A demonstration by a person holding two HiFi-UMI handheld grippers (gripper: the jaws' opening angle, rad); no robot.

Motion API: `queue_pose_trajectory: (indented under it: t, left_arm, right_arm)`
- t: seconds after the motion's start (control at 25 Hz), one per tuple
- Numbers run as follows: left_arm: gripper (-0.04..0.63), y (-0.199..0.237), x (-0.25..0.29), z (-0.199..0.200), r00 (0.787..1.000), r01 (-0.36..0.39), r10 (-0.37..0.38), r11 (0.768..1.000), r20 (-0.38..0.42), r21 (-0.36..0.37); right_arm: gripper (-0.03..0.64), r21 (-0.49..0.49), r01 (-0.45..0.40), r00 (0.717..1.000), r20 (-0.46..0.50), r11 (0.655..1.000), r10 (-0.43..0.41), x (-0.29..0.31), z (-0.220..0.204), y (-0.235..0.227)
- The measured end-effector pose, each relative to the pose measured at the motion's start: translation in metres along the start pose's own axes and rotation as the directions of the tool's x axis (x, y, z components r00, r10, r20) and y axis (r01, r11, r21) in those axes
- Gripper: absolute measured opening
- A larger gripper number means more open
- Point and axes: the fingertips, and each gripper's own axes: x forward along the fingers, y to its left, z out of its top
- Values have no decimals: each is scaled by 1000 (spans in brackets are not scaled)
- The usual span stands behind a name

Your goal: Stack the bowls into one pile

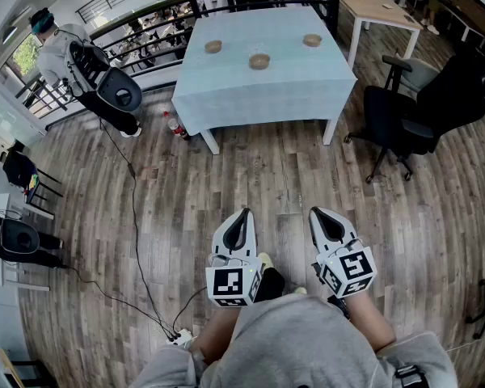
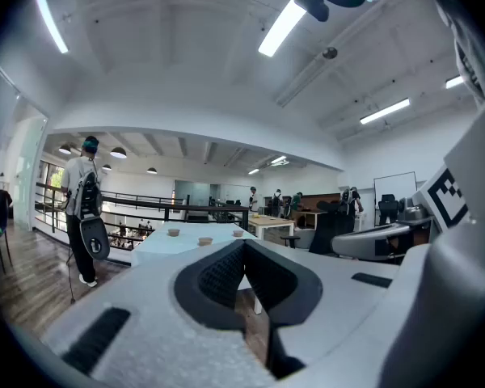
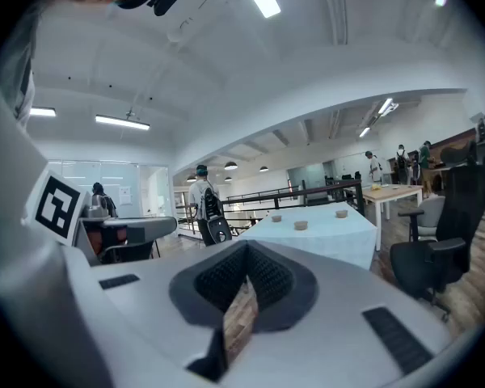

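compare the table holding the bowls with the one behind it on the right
The near table wears a blue cloth; the far table has a bare wooden top. The near table holds three bowls; the far table's items are too small to tell. Both have white legs.

We have open wooden floor (image 1: 283, 176) between us and the table (image 1: 263, 95) — a wide, straight way in. On the tabletop the three bowls (image 1: 259, 61) sit well apart, with bare cloth between them and along the near edge. A black office chair (image 1: 404, 124) stands near the table's right front corner; a bottle (image 1: 175, 125) stands by its left leg, and a cable (image 1: 134, 217) trails over the floor on our left. A railing (image 1: 335, 6) closes off the far side.
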Motion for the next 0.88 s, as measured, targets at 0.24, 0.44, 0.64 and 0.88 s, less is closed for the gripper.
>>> queue_pose_trajectory:
  t: [0.24, 0.44, 0.64, 0.88]
  left_arm:
    - [18, 42, 36, 8, 1000, -9, 10, 1000, -6, 25]
    - [18, 66, 55, 10, 1000, 0, 1, 1000, -18, 31]
    - [18, 85, 70, 9, 999, 8, -7, 999, -38, 34]
    - [18, 107, 73, 6, 999, 10, -9, 1000, -47, 18]
  right_arm:
    - [26, 66, 4, 1000, 28, 998, -6, 52, 14, -5]
    - [26, 68, 13, 1000, 27, 998, -15, 83, 22, -5]
    - [26, 35, -6, 1000, 27, 999, 5, 110, 30, 3]
    - [26, 35, 47, 998, 36, 998, -48, 128, 39, -5]
